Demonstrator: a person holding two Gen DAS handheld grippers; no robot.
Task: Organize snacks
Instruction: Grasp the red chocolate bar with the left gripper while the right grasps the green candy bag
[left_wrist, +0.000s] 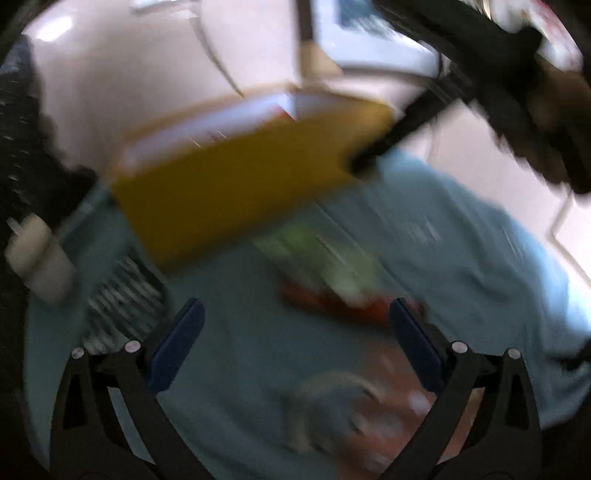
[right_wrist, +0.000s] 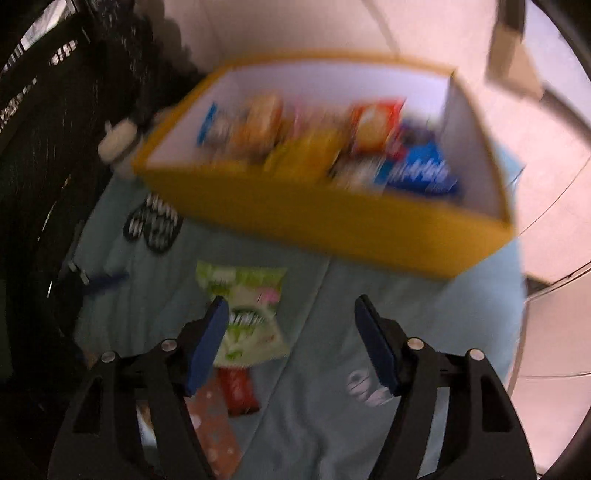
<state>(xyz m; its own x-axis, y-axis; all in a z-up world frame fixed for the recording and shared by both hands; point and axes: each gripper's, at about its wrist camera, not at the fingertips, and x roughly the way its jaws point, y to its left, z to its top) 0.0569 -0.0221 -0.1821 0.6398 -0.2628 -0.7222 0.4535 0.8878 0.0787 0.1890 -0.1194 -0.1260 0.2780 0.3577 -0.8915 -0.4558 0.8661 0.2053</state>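
Both grippers gaped empty; right gripper (right_wrist: 288, 325) hung above the green snack packet (right_wrist: 245, 314); left gripper (left_wrist: 295, 332) beside it (left_wrist: 325, 258).

Your yellow box (right_wrist: 332, 221), white inside, sits far with packets upright inside; green-white packet (right_wrist: 247, 314), red packet (right_wrist: 240, 391) and pink dotted packet (right_wrist: 214, 424) lie flat near you.

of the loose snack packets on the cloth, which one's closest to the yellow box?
The green-and-white packet: it lies nearest the yellow box; the red packet and the dotted one sit farther back.
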